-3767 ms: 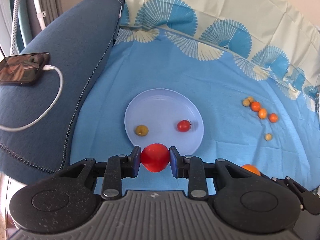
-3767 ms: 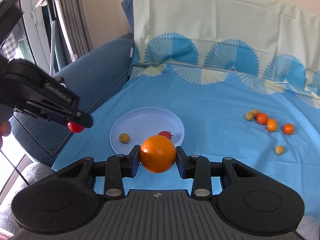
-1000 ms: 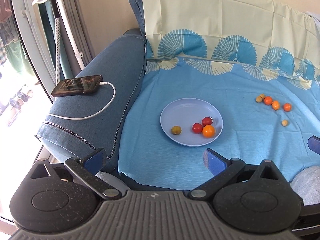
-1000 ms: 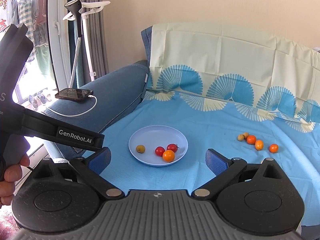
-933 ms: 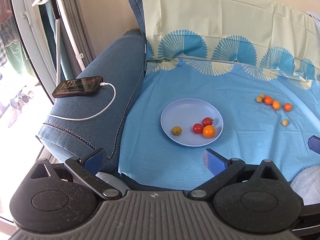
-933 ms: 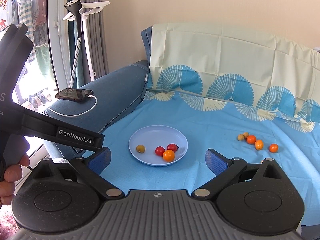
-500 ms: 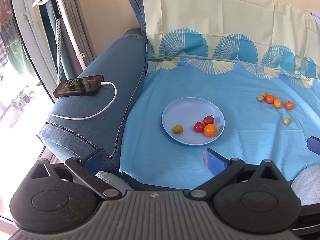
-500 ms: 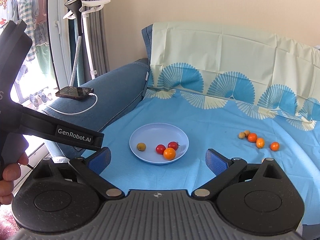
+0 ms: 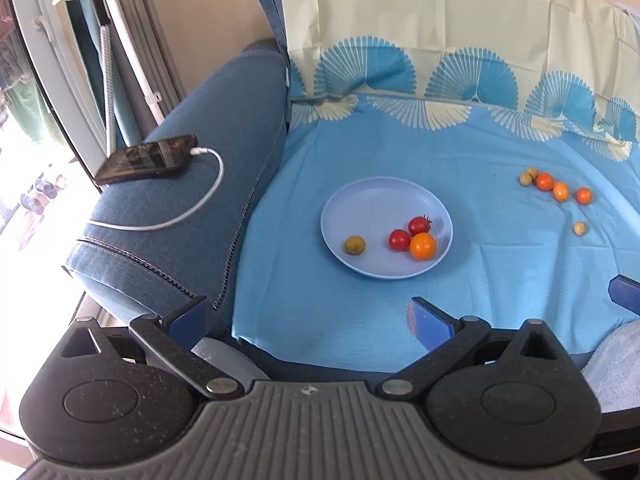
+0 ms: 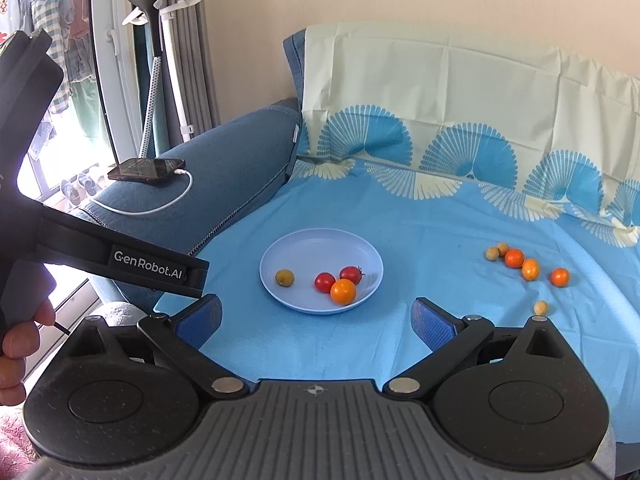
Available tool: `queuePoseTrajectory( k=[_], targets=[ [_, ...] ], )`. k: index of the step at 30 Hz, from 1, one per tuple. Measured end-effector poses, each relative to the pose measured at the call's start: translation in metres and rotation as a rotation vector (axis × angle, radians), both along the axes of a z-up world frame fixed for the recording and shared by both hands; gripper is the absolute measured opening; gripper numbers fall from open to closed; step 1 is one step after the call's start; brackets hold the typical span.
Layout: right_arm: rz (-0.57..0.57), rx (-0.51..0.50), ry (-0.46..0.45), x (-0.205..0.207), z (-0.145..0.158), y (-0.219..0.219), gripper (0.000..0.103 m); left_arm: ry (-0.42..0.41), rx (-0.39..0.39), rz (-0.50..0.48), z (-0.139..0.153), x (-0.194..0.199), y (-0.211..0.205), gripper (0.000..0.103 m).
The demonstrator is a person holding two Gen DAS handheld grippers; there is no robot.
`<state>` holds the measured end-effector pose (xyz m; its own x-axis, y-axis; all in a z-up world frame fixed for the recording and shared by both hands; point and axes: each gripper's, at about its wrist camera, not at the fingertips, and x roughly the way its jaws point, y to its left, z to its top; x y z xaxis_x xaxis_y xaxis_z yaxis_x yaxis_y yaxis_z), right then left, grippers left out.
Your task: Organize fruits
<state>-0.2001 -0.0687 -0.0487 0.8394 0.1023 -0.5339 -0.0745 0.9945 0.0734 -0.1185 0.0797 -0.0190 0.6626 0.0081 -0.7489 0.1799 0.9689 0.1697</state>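
A pale blue plate (image 9: 384, 196) (image 10: 320, 246) lies on the blue cloth. It holds an olive-yellow fruit (image 9: 355, 245) (image 10: 285, 278), two red tomatoes (image 9: 399, 239) (image 10: 324, 282) and a small orange (image 9: 423, 246) (image 10: 343, 291). Several small orange and tan fruits (image 9: 554, 188) (image 10: 522, 264) lie loose on the cloth to the right. My left gripper (image 9: 308, 316) is open and empty, held back from the sofa's front edge. My right gripper (image 10: 316, 320) is open and empty, near the plate's front.
A dark phone (image 9: 146, 159) (image 10: 146, 169) with a white cable rests on the blue sofa armrest at left. The cloth-covered backrest rises behind. A garment steamer pole (image 10: 154, 72) and a window stand at far left. The left gripper's body (image 10: 120, 256) crosses the right view's left side.
Since 3.8 s ago both grippers have let go of their fruits, a red tomato and an orange, now on the plate, and pulled back. Over the last second, almost nothing moves.
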Motion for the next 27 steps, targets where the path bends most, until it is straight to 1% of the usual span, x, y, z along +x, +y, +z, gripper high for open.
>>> queuePoseTrajectory(
  k=[9, 13, 17, 21, 24, 27],
  targets=[
    [-0.036, 0.049, 0.04, 0.014, -0.015, -0.025, 0.1, 0.052, 0.025, -0.024, -0.011, 0.025, -0.03, 0.103],
    [-0.087, 0.069, 0.044, 0.023, -0.022, -0.05, 0.1, 0.095, 0.004, -0.048, -0.016, 0.046, -0.052, 0.103],
    [-0.22, 0.087, 0.035, 0.03, -0.03, -0.094, 0.1, 0.121, -0.028, -0.094, -0.021, 0.071, -0.087, 0.103],
    [-0.363, 0.089, 0.033, 0.042, -0.041, -0.149, 0.1, 0.138, -0.046, -0.168, -0.029, 0.102, -0.141, 0.103],
    [-0.457, 0.074, 0.033, 0.057, -0.052, -0.193, 0.1, 0.168, -0.067, -0.228, -0.042, 0.132, -0.189, 0.103],
    [-0.548, 0.052, 0.031, 0.08, -0.067, -0.239, 0.1, 0.229, -0.111, -0.272, -0.063, 0.169, -0.237, 0.103]
  ],
)
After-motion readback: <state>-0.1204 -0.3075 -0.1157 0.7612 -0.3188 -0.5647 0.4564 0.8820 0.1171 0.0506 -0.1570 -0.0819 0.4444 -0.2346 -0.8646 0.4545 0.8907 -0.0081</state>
